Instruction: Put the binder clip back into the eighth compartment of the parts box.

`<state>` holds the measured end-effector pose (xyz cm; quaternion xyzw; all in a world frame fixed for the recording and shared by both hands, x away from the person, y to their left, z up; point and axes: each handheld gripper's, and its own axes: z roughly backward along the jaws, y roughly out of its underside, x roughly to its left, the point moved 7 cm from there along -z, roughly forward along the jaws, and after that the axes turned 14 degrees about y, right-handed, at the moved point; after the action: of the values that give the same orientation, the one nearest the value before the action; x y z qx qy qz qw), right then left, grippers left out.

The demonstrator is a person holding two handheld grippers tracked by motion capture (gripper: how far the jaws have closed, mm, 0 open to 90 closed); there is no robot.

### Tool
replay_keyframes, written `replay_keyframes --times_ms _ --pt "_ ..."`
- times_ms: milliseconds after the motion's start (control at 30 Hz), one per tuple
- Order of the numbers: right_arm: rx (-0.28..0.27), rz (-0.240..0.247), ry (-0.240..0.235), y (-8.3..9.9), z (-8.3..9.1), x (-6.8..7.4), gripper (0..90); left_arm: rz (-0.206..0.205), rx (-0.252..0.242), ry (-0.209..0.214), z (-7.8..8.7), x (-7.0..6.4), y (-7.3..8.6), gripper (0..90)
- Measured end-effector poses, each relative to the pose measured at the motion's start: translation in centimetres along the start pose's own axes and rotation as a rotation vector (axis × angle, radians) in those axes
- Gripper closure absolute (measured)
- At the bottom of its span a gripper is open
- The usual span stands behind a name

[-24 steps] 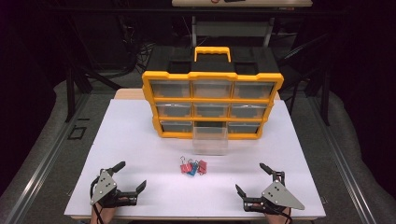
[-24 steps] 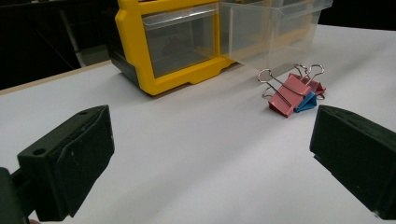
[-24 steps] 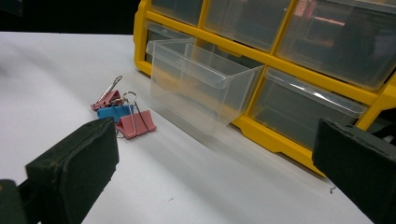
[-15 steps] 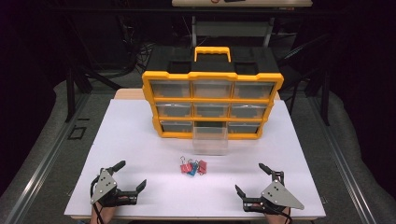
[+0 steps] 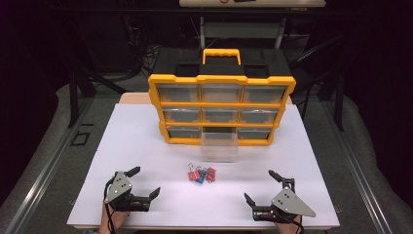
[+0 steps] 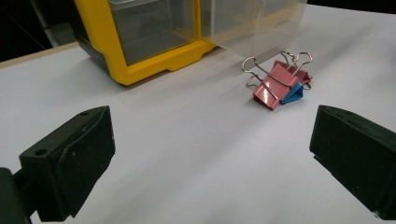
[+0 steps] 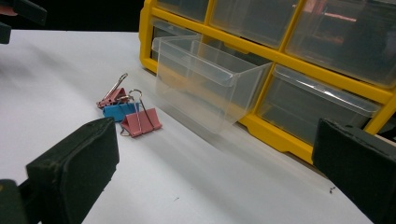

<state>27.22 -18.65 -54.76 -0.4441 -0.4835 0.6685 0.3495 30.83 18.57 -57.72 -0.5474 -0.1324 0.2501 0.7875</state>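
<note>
Start of pick: both grippers idle, nothing held. Left gripper (image 5: 139, 188) and right gripper (image 5: 262, 191) have jaws wide apart. Binder clips (image 5: 201, 175) lie ahead, between them: two pink, one blue, touching. One clear drawer (image 5: 219, 145) is pulled out beyond. Next, probably: reach forward and close on one clip.

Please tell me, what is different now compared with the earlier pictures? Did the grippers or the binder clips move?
Nothing visibly changed. The left gripper and the right gripper rest open near the front edge of the table, holding nothing. The binder clips lie in the same small pile, and the clear drawer stands pulled out of the yellow organizer as before.
</note>
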Motion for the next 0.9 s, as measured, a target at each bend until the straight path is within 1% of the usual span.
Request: replay_keyframes --times_ms 200,367,433,500,700,900 --pt "0.009 -0.005 0.000 0.2 -0.1 -0.1 0.2 0.013 0.017 0.018 -0.9 0.1 -0.5 0.0" --pt "0.010 -0.003 -0.003 0.1 -0.2 -0.1 0.2 0.001 0.021 0.051 -1.8 -0.2 -1.1 0.0" --pt "0.013 -0.003 -0.006 0.1 -0.3 0.0 0.2 -0.001 0.034 0.059 -2.2 -0.3 -1.2 0.0" --pt "0.016 -0.004 -0.011 0.2 -0.3 0.0 0.2 0.004 0.033 0.074 -2.6 -0.3 -1.3 0.0" --pt "0.014 -0.008 -0.006 0.2 -0.2 -0.1 0.2 0.002 0.040 0.094 -3.9 -0.5 -2.0 0.0" --pt "0.025 -0.008 -0.015 0.3 -0.4 0.0 0.2 -0.001 0.064 0.117 -5.2 -0.8 -2.3 0.0"
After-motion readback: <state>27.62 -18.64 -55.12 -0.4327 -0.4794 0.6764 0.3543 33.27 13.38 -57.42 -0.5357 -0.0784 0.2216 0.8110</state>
